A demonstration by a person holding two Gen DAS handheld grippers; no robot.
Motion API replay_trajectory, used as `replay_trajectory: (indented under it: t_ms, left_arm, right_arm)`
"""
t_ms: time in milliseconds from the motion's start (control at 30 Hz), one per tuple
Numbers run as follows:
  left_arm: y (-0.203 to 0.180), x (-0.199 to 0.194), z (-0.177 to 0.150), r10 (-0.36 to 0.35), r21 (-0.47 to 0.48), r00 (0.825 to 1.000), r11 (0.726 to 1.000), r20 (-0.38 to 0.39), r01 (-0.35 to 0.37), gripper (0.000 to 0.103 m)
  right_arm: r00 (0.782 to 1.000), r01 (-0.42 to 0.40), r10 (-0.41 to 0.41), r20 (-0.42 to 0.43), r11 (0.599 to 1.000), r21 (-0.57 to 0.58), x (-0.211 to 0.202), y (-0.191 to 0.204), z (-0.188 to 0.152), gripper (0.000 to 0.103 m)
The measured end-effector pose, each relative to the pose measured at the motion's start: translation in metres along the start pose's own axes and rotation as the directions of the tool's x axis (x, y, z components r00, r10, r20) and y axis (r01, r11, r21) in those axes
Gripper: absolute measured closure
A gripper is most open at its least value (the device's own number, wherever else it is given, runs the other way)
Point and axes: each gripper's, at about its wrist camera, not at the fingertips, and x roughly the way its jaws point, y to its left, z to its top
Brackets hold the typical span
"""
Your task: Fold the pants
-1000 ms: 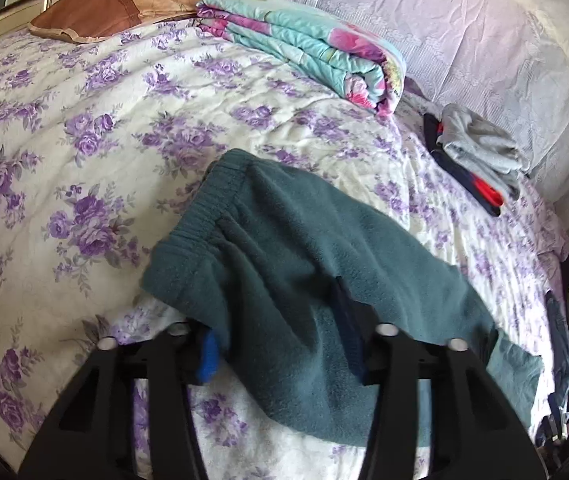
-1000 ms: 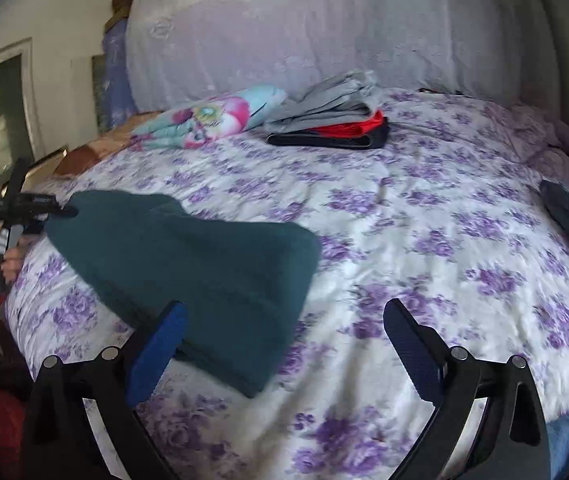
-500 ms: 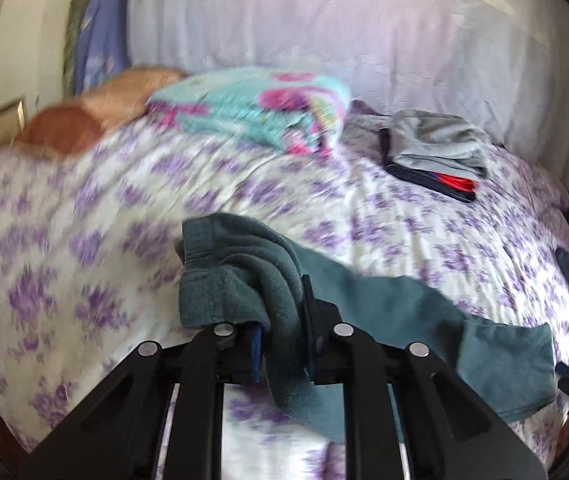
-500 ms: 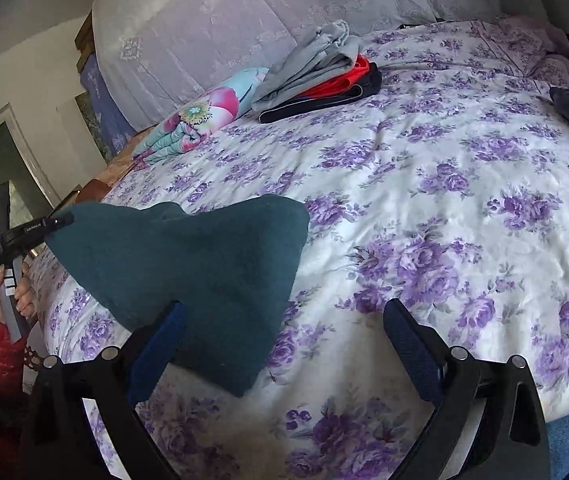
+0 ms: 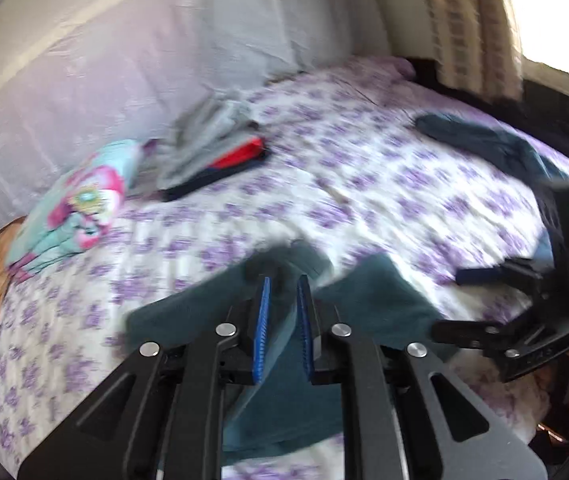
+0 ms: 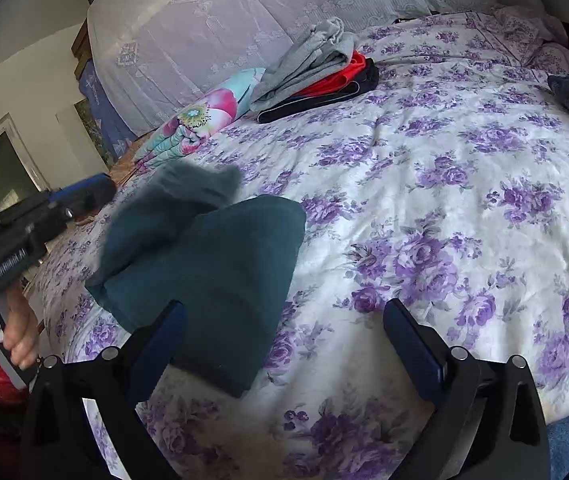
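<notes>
The dark teal pants [image 6: 212,264] lie partly folded on the near left part of the bed, with one end lifted. My left gripper [image 5: 283,284] is shut on a fold of the pants [image 5: 284,392] and holds it above the bedspread. It also shows at the left of the right wrist view [image 6: 84,196], blurred. My right gripper [image 6: 280,316] is open and empty, low over the pants' near edge. It shows at the right of the left wrist view [image 5: 480,276].
The bed has a purple-flowered spread [image 6: 444,200]. A stack of folded grey, red and black clothes [image 6: 316,72] lies at the back beside a folded floral blanket [image 6: 200,120]. Another dark garment [image 5: 484,140] lies at the far right edge. A headboard cover [image 6: 244,12] rises behind.
My left gripper closed on the waistband end and carried it up and to the right over the rest of the pants. The right gripper stayed open near the other end.
</notes>
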Motion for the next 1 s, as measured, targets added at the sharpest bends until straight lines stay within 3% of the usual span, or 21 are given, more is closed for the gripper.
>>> replay_trajectory:
  t_ms: [100,300,433,533,600,667,800,1000]
  left_arm:
    - [-0.024,0.016,-0.007,-0.032,0.035,0.999,0.999,-0.031,0.034,0.092]
    - [-0.032,0.012,-0.010,-0.101,0.024,0.994,0.994,-0.036,0.102,0.089]
    - [0.005,-0.007,-0.014,0.003,-0.054,1.000,0.999,0.020,-0.002,0.054]
    - [0.045,-0.010,-0.025,0.078,-0.144,0.997,0.987,0.000,-0.077,0.052]
    - [0.072,-0.012,-0.035,0.107,-0.212,0.994,0.971,-0.021,-0.109,0.051]
    - [0.093,-0.013,-0.047,0.135,-0.262,0.990,0.954,-0.044,-0.142,0.043]
    - [0.131,-0.014,-0.079,0.184,-0.360,0.980,0.912,-0.078,-0.200,0.032]
    - [0.170,0.007,-0.122,0.117,-0.496,0.986,0.853,-0.121,-0.162,0.026]
  right_arm:
    - [1.000,-0.006,0.007,-0.004,1.000,0.006,0.000,-0.002,0.000,0.004]
    - [1.000,-0.008,0.008,-0.008,1.000,0.009,0.001,-0.003,0.001,0.004]
    - [0.994,0.012,-0.011,0.108,1.000,-0.010,-0.019,0.007,0.001,0.004]
    - [0.984,-0.067,0.075,0.160,0.996,-0.054,-0.029,0.028,0.003,0.004]
    - [0.981,-0.149,0.152,0.117,0.988,-0.041,-0.018,0.043,0.005,0.004]
    - [0.975,-0.211,0.210,0.067,0.978,0.007,0.003,0.051,0.006,0.010]
    - [0.970,-0.242,0.242,0.014,0.960,0.141,0.040,0.054,0.011,0.024]
    - [0.966,-0.254,0.255,0.034,0.920,0.298,0.057,0.044,0.030,0.042]
